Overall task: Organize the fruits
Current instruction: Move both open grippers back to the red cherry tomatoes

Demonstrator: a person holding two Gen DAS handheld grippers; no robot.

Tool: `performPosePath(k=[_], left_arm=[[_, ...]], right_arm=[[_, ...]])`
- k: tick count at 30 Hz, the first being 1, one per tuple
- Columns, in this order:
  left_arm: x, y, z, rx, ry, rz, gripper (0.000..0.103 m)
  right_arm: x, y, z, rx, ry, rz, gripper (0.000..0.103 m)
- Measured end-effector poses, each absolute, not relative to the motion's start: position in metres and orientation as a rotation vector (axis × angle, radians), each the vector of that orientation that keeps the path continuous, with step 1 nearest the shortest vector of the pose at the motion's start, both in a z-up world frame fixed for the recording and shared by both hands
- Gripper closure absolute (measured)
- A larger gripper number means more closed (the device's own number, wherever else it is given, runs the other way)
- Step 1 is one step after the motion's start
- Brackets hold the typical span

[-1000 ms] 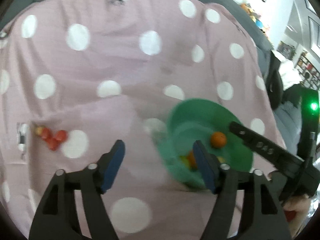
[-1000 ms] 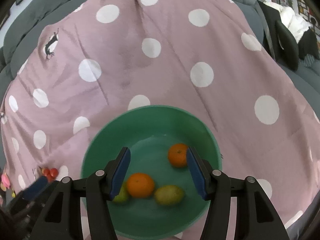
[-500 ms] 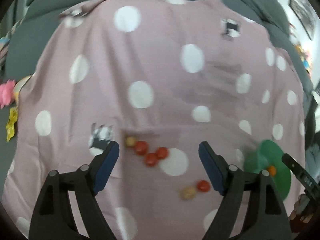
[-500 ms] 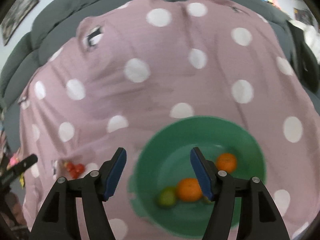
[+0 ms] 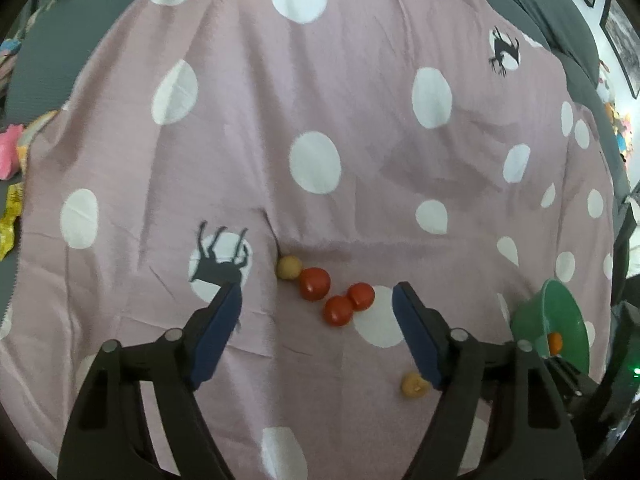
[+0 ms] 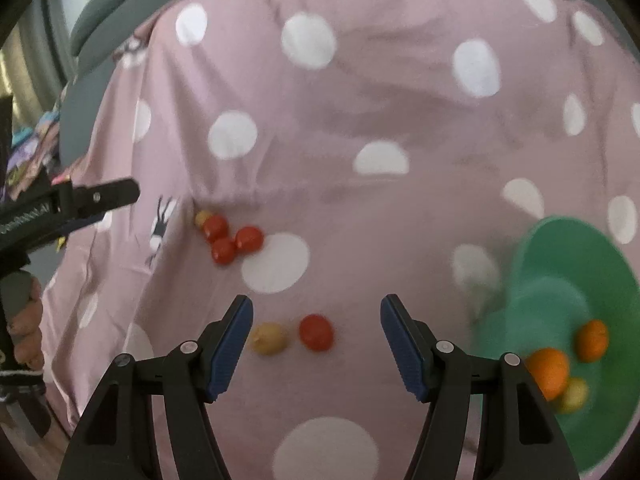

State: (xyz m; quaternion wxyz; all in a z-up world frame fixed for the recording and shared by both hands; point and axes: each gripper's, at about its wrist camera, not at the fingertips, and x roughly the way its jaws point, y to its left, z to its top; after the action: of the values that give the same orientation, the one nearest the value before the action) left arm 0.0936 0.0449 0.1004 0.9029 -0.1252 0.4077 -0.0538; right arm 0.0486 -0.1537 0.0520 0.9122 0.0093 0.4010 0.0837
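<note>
Both tongs stand wide open over the bed, gripping nothing; the left gripper [image 5: 316, 316] hangs above a pink cloth [image 5: 360, 120] with white dots, its blue pads [image 5: 218, 328] spread to either side of a small cluster of fruit; that cluster is a pale yellow fruit [image 5: 289, 267] touching the first of three red fruits [image 5: 338, 296], which lie in a tight bunch, partly on a white dot; a deer print [image 5: 218, 264] sits just left of them, beside the left pad; a second yellow fruit [image 5: 414, 386] lies apart, tucked against the right finger; the green bowl [image 5: 560, 320] is off at the right edge, tilted as seen from here, with an orange [image 5: 555, 342] showing inside; the right gripper [image 6: 316, 344] looks from the other side, its jaws equally spread; between its fingers lie a yellow fruit [image 6: 269, 338], just beside the left pad, and a red fruit [image 6: 317, 332], the two close but not touching; the cluster [image 6: 226, 236] lies farther off to the left, near the left tool [image 6: 72, 204] reaching in from the edge; the bowl [image 6: 568, 280], blurred, sits to the right, holding two oranges [image 6: 550, 370] and a yellowish fruit [image 6: 574, 396] low against its near wall; grey cushions [image 6: 132, 4] rise behind the cloth.
</note>
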Motion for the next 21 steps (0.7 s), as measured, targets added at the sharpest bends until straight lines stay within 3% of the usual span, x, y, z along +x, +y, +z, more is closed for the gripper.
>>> performPosePath(k=[4, 8, 12, 16, 21], left_arm=[[0.105, 0.037, 0.085, -0.258, 0.881, -0.142, 0.031], [0.115, 0.03, 0.068, -0.232, 0.927, -0.133, 0.045], [0.126, 0.03, 0.051, -0.284, 0.975, -0.186, 0.062], [0.134, 0.026, 0.038, -0.28, 1.008, -0.183, 0.065], [0.143, 0.021, 0.028, -0.288, 1.042, -0.187, 0.067]], right_arm=[[0.06, -0.155, 0.037, 0.073, 0.882, 0.168, 0.036], [0.064, -0.159, 0.027, 0.131, 0.915, 0.169, 0.037], [0.068, -0.161, 0.022, 0.15, 0.926, 0.16, 0.051], [0.071, -0.161, 0.018, 0.152, 0.938, 0.165, 0.063], [0.075, -0.157, 0.016, 0.145, 0.951, 0.167, 0.065]])
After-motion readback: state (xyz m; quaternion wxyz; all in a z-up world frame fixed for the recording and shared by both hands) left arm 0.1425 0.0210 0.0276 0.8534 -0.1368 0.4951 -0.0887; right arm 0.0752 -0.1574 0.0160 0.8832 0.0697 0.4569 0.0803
